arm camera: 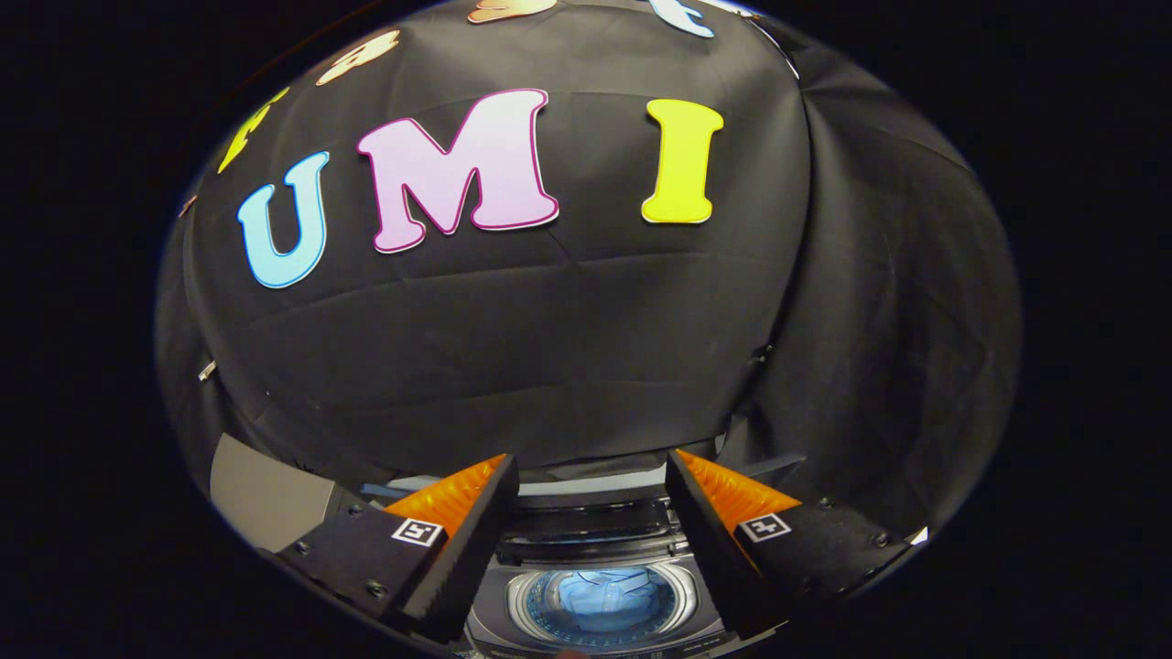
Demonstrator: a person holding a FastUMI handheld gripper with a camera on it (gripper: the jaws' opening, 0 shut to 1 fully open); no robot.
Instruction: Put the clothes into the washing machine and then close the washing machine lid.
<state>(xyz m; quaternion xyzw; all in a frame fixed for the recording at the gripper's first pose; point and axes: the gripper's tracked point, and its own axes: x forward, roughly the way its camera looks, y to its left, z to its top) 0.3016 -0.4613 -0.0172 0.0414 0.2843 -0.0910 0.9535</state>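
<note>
The washing machine (513,631) stands below and ahead of me with its top open. Light blue clothes (600,595) lie inside the round drum, seen in the gap between my fingers. The folded lid (591,522) stands raised at the back of the machine, just beyond the fingertips. My gripper (591,467) is open and holds nothing; it hovers above the drum opening, well clear of the clothes.
The black cloth wall (549,348) rises right behind the machine. A grey panel (265,499) shows to the left of the left finger.
</note>
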